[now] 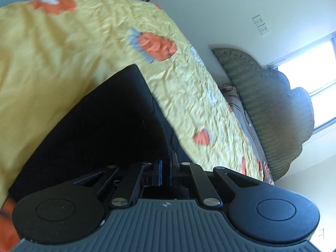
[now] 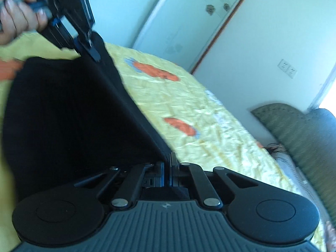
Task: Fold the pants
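Note:
The black pants [image 1: 100, 124] hang as a dark sheet over the yellow bed cover [image 1: 52, 58]. My left gripper [image 1: 167, 168] is shut on the pants' edge, which is pinched between its fingers. In the right wrist view the pants [image 2: 69, 113] stretch between both grippers. My right gripper [image 2: 168, 168] is shut on one corner of the pants. The left gripper [image 2: 92, 51], held by a hand [image 2: 16, 19], shows at the upper left, shut on the other corner. The held edge is lifted and taut above the bed.
The yellow bed cover [image 2: 210, 130] with orange flowers spreads under the pants. A green padded headboard [image 1: 273, 113] stands at the bed's right end, also in the right wrist view [image 2: 304, 142]. A bright window [image 1: 310, 75] and wall sockets [image 1: 261, 24] are behind.

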